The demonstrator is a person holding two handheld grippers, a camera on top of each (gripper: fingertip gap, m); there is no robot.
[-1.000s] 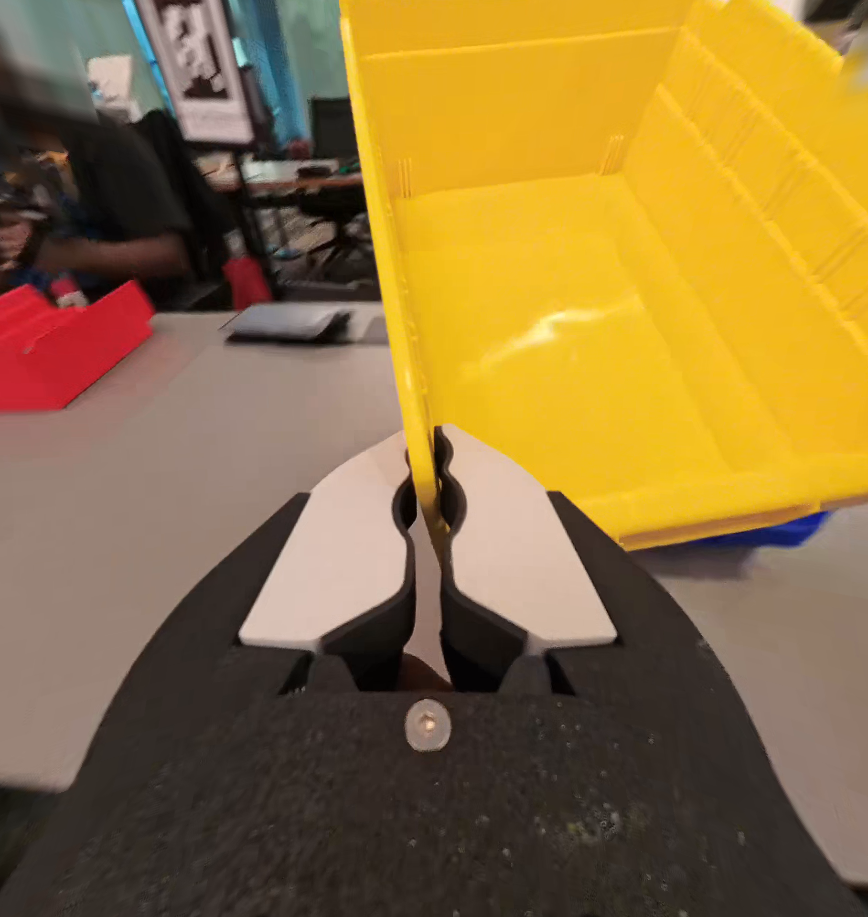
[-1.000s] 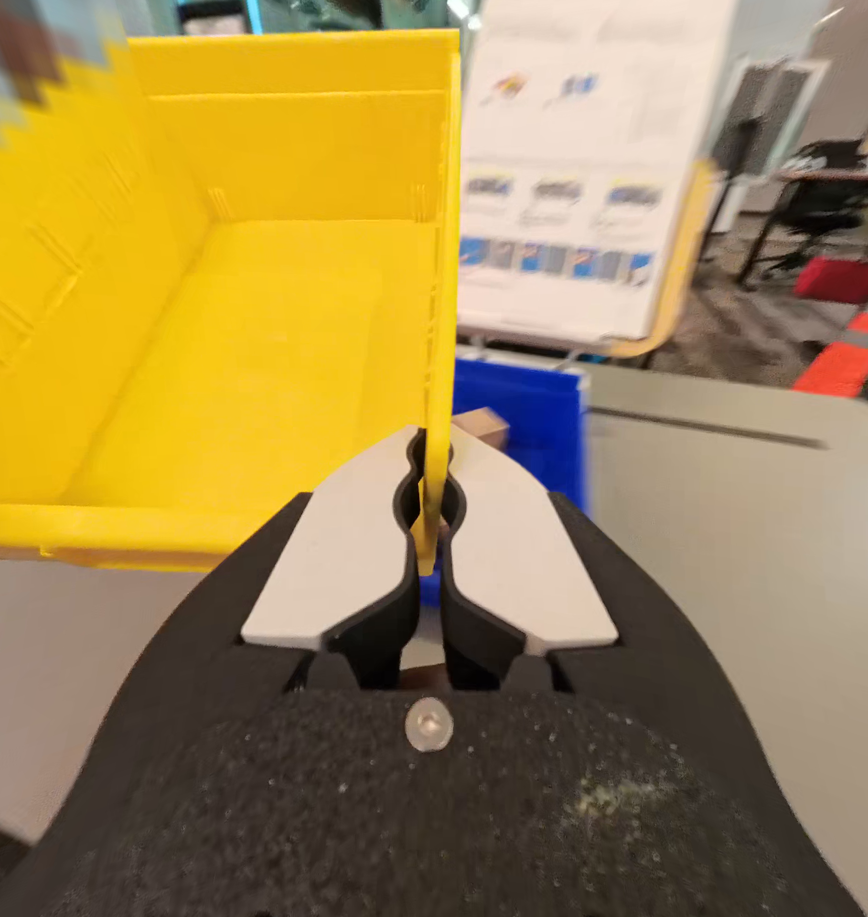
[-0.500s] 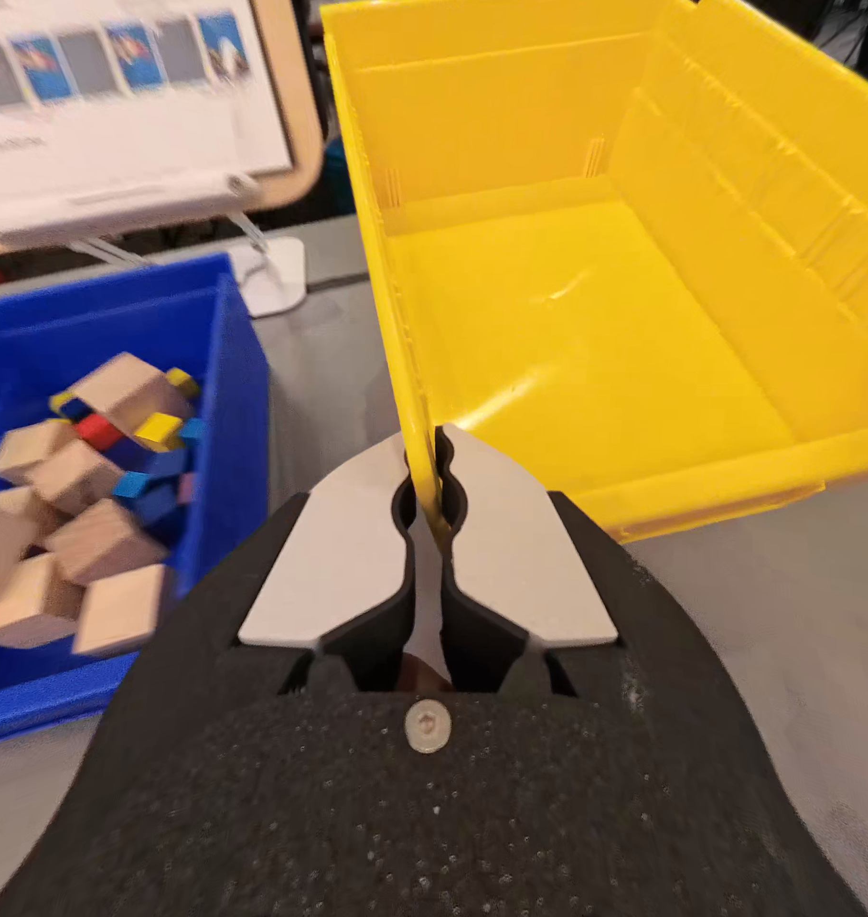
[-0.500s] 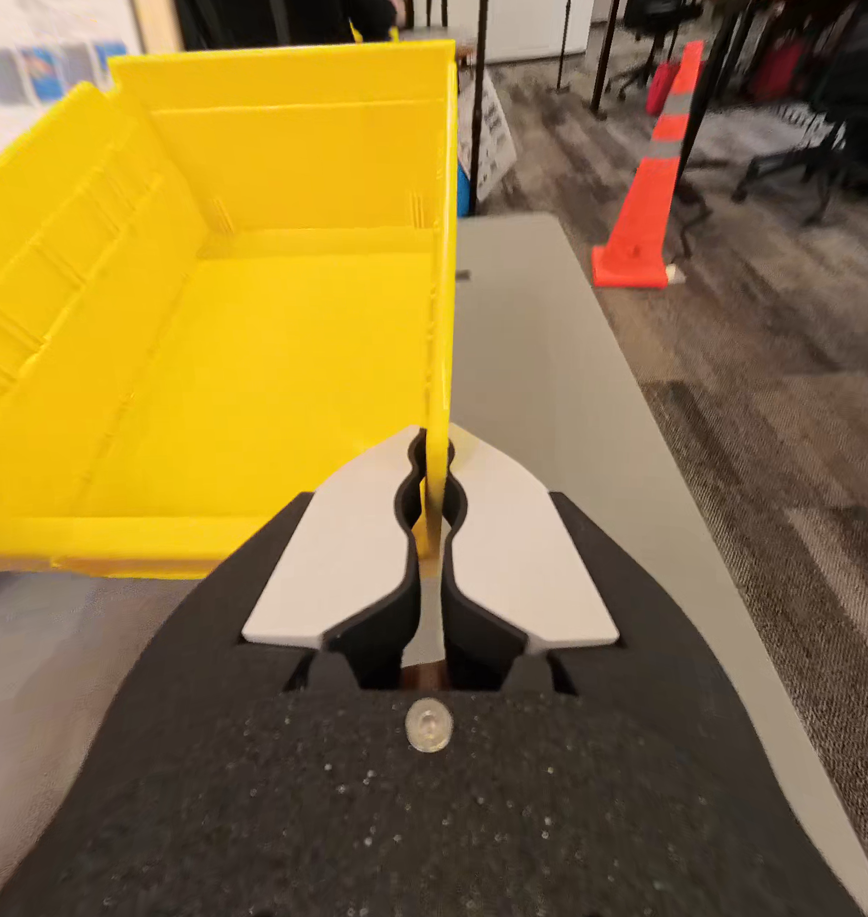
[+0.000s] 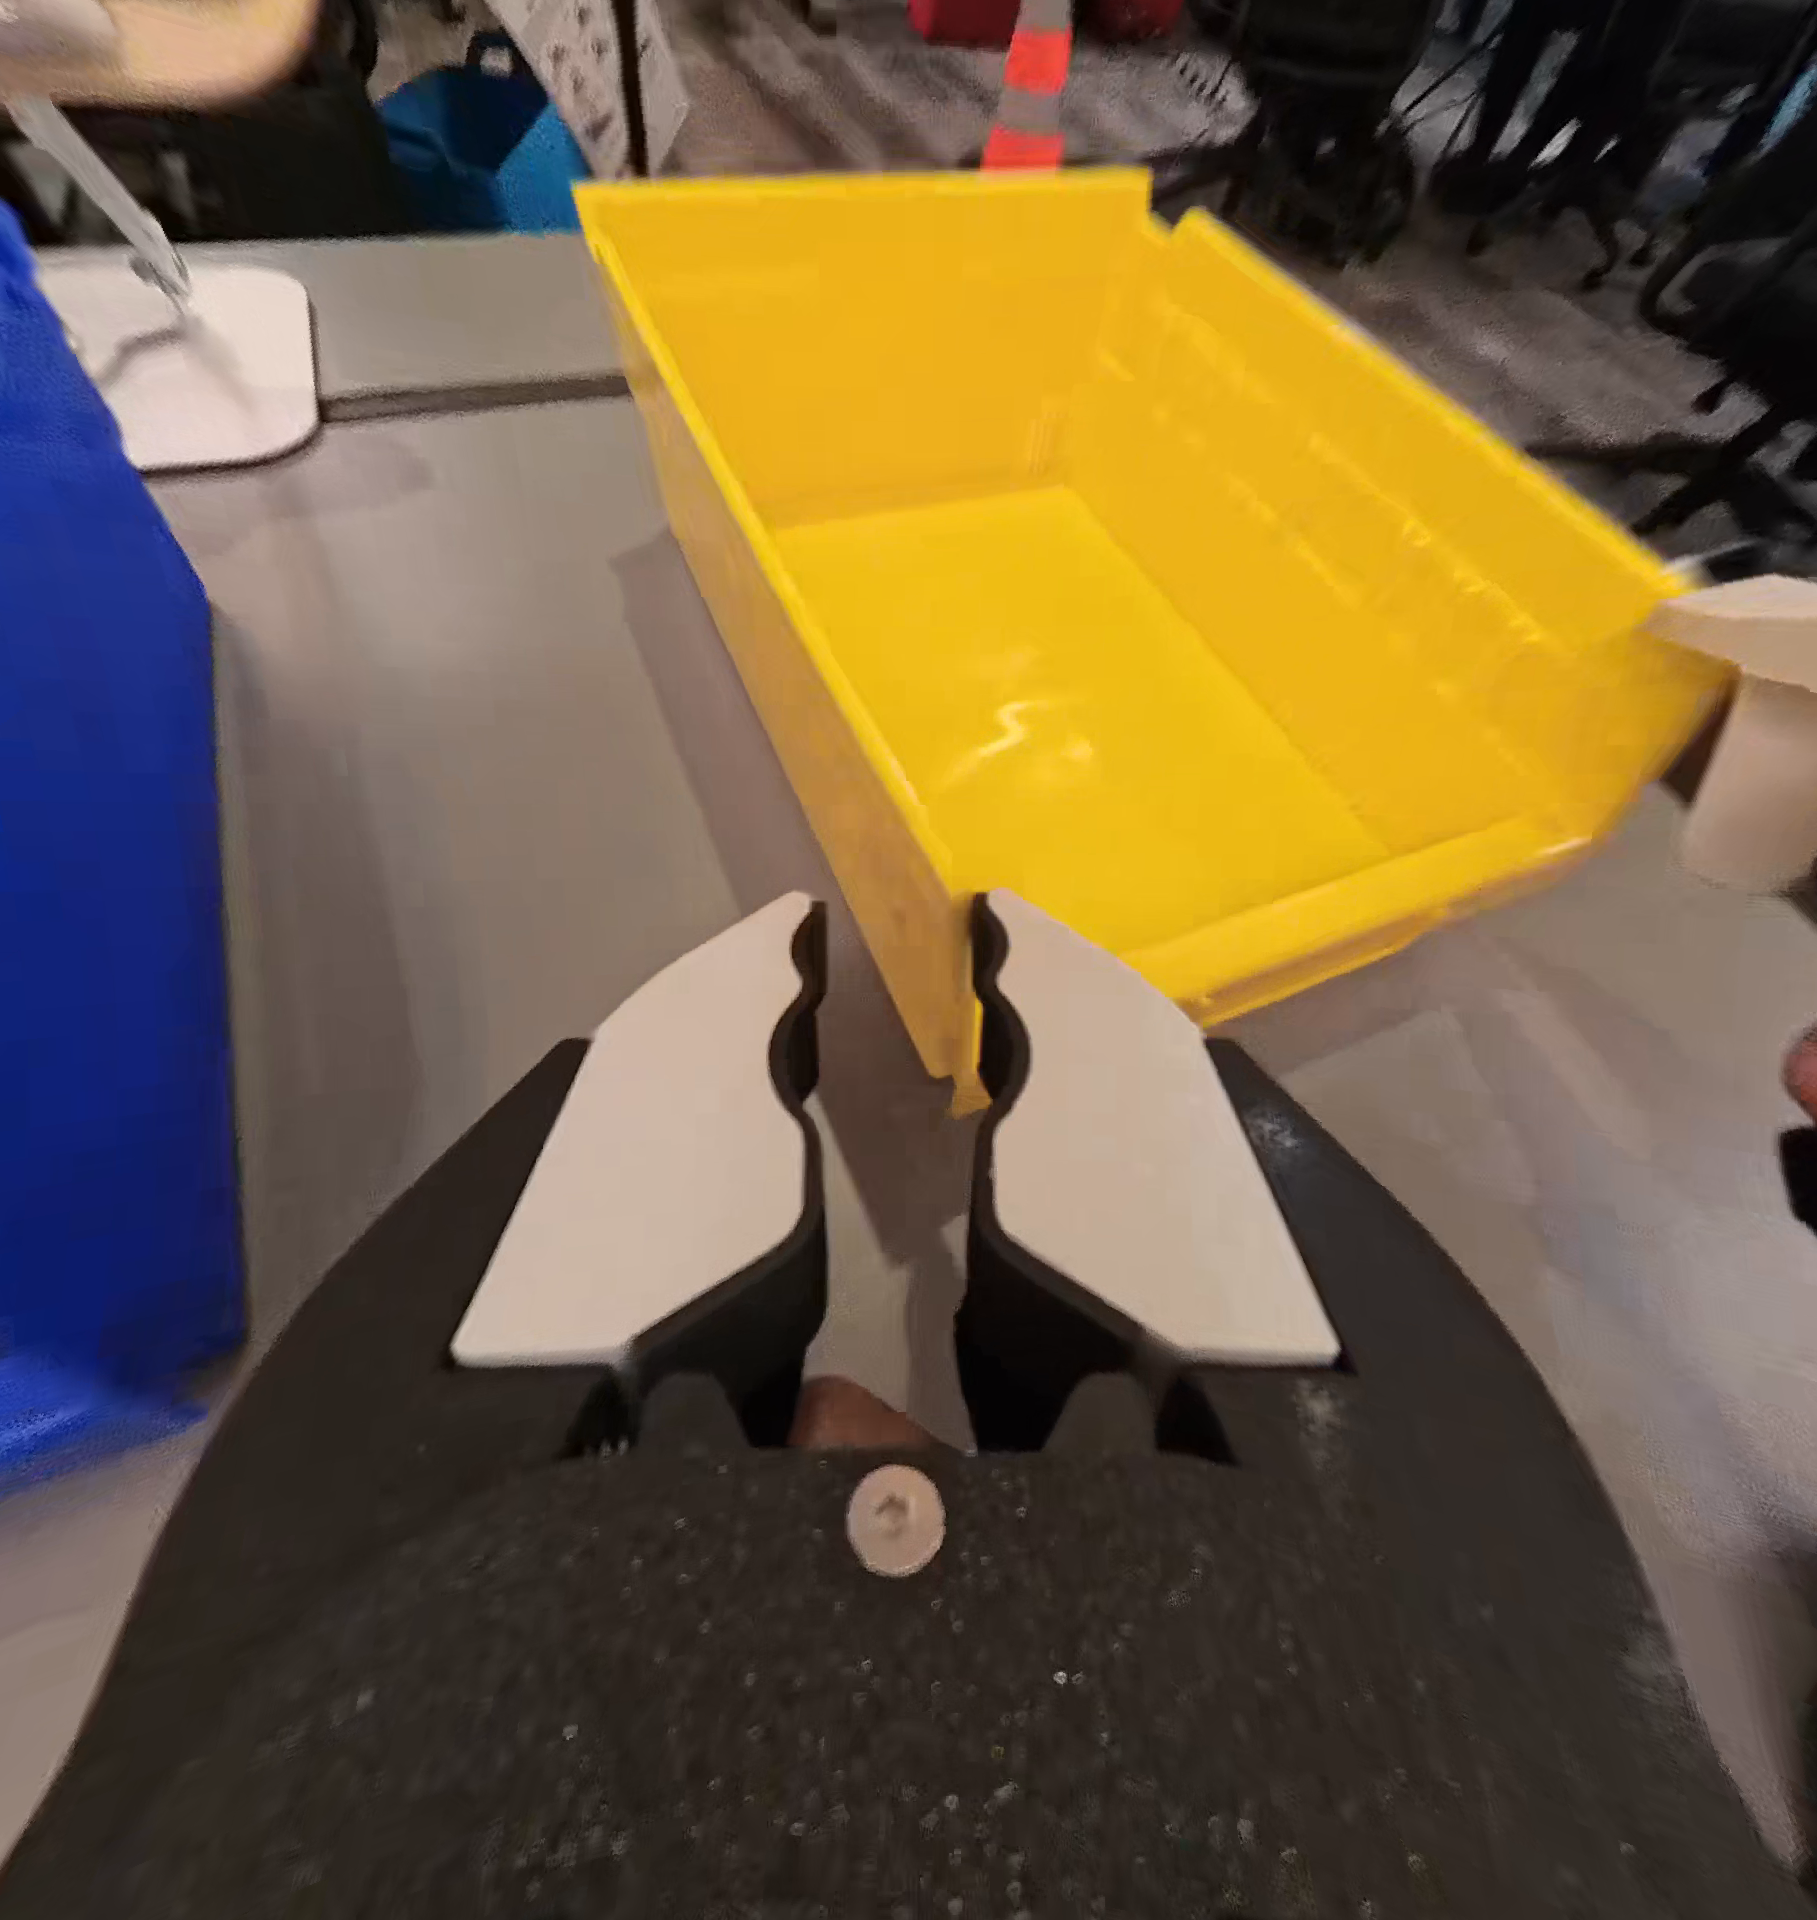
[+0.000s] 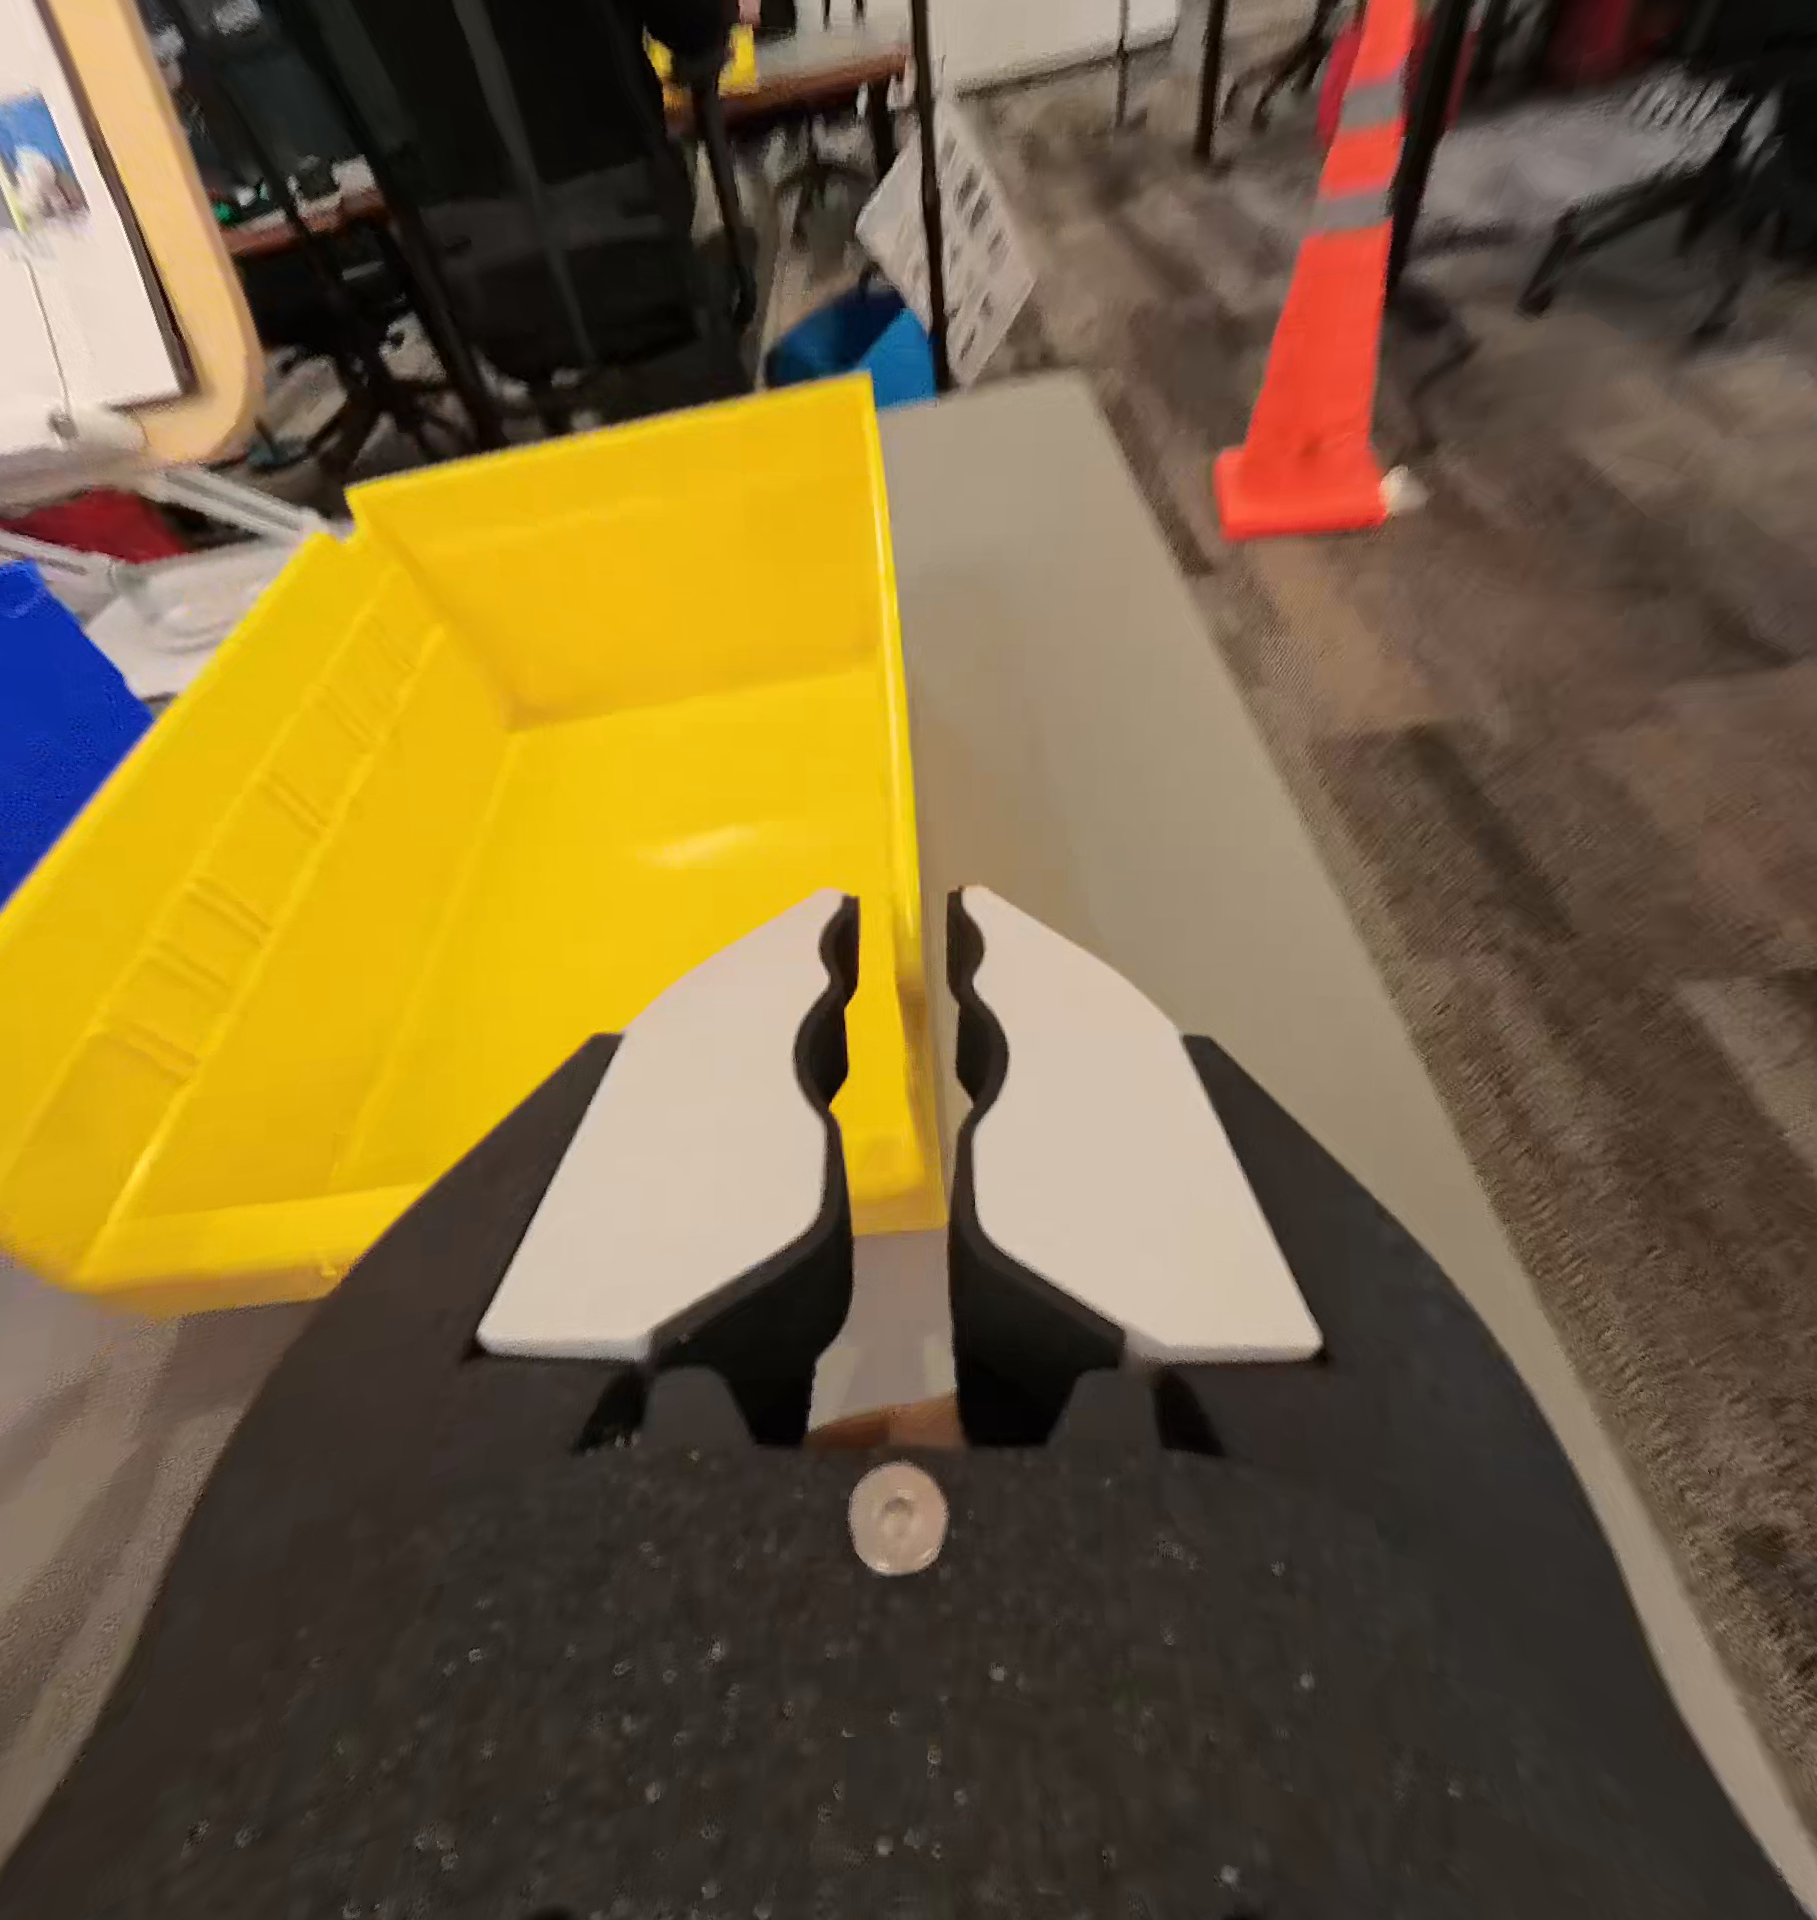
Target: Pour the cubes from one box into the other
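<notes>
The yellow box (image 5: 1070,665) sits empty on the grey desk (image 5: 447,727). Its left wall stands between the parted fingers of the left claw (image 5: 896,914), its right wall inside the parted right claw (image 6: 902,904). The blue box (image 5: 62,831) stands left of it.

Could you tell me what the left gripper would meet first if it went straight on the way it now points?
Most likely the near left side wall of the yellow box, which already stands between the open left gripper fingers; its corner would reach the gripper's throat.
</notes>
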